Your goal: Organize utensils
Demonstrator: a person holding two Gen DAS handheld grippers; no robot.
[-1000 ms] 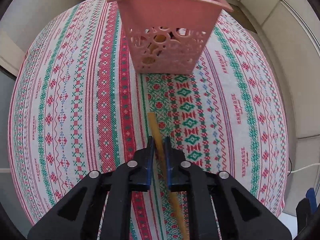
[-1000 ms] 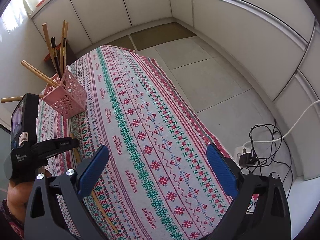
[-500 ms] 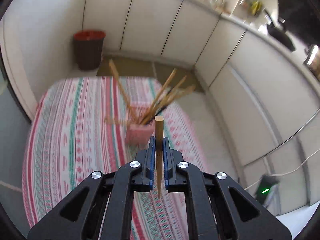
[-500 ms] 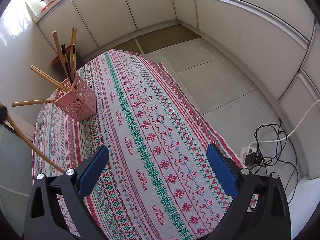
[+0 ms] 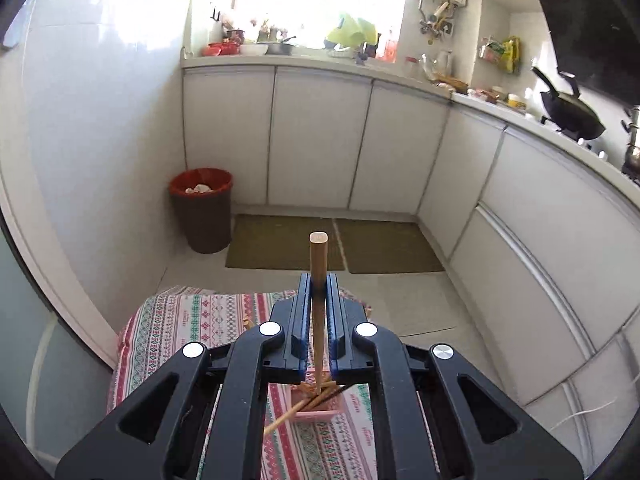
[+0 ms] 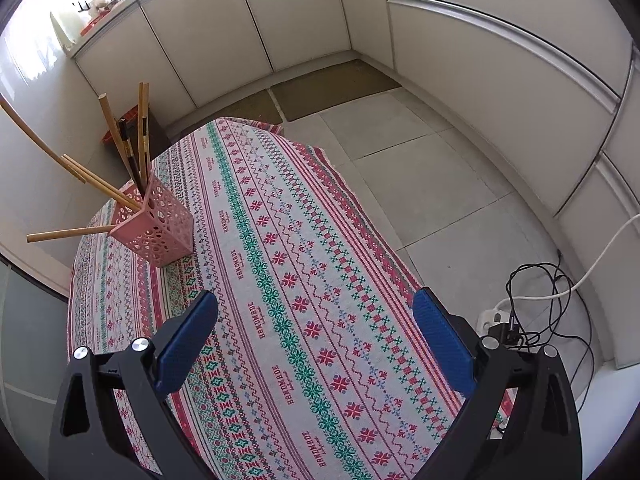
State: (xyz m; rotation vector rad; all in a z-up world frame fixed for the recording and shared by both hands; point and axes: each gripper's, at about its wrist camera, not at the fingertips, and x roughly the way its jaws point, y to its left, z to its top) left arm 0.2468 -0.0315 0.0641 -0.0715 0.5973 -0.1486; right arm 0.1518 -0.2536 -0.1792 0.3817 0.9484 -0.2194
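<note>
Left gripper (image 5: 319, 286) pinching a wooden chopstick (image 5: 318, 272) upright between pressed pads, blunt end poking past the fingertips, thin end hanging over the pink basket (image 5: 316, 414) far below on the patterned tablecloth (image 5: 180, 320). Right gripper (image 6: 316, 336) spread wide, holding nothing, above the cloth, basket far left.

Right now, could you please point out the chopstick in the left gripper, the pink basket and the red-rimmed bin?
chopstick (image 5: 318, 264), left wrist view, upper shaft above the pads.
pink basket (image 6: 164, 226), right wrist view, perforated front wall.
red-rimmed bin (image 5: 202, 216), left wrist view, dark side wall.
</note>
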